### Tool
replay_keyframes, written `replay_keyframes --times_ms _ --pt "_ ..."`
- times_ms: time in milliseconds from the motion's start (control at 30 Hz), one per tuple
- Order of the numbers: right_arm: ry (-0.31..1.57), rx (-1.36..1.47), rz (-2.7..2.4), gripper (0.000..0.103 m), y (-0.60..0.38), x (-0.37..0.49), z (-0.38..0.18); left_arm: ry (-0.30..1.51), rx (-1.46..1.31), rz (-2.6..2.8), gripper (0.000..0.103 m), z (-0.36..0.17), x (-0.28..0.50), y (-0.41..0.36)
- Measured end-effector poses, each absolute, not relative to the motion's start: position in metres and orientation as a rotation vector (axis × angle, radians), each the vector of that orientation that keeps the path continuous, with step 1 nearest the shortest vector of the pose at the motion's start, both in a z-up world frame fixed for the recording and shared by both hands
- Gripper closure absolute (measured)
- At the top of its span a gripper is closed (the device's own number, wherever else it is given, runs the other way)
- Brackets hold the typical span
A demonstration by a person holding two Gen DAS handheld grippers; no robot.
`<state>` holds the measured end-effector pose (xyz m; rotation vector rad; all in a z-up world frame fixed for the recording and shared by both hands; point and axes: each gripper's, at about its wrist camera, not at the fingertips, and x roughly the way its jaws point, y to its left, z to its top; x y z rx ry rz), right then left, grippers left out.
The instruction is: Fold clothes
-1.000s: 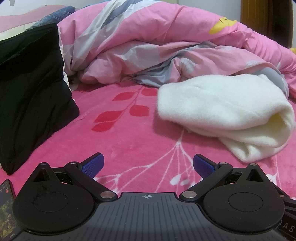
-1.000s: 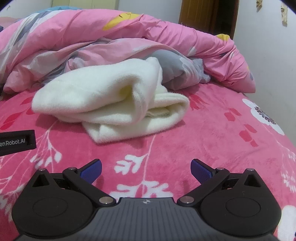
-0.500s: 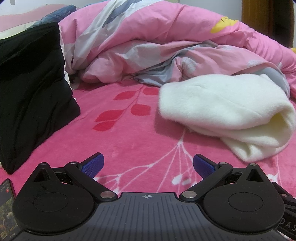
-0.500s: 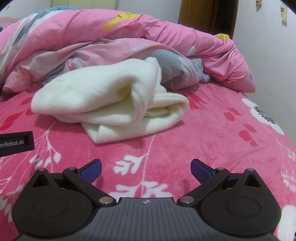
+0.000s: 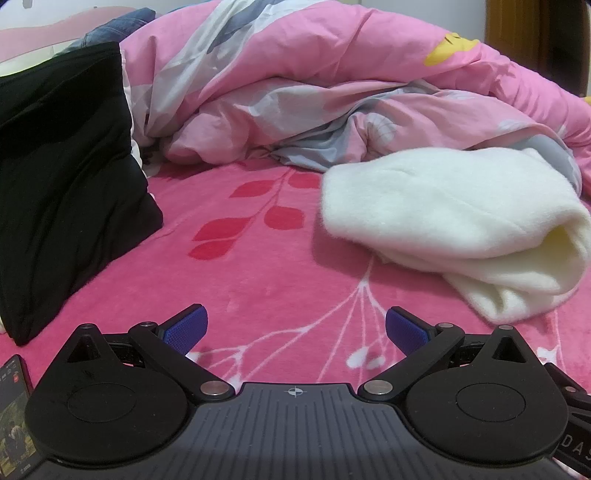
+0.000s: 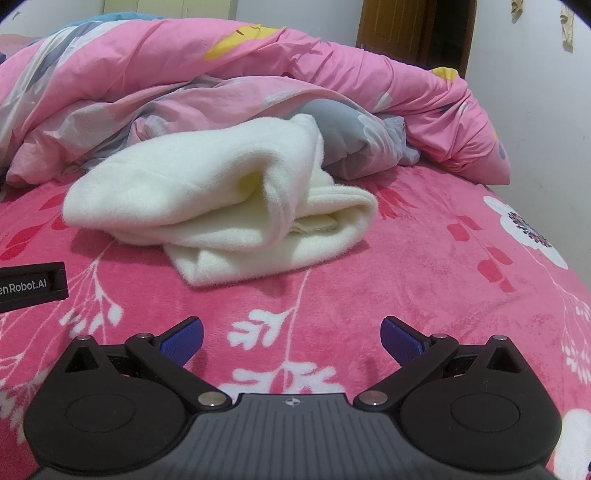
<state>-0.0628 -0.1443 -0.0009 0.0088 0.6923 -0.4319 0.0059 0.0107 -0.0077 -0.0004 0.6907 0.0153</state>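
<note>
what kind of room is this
Most likely a bedroom: a bed under a pink floral blanket, a rumpled pink duvet heaped behind, and a wooden door in the wall beyond.

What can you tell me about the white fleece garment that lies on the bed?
The white fleece garment is cream-white, thick and fuzzy, like fleece. It lies loosely folded in several layers on the pink floral blanket, with a rolled opening showing a yellowish inside. Its far edge rests against the crumpled pink quilt. Neither tool touches it; both are open and short of it.
</note>
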Motion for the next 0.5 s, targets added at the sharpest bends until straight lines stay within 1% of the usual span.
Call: replay_keyframes --times_ms 500 --pt "0.693 0.012 -0.433 0.0 -0.145 -0.062 0.0001 0.699 0.001 0.014 0.0 -0.0088 0.0068 0.0116"
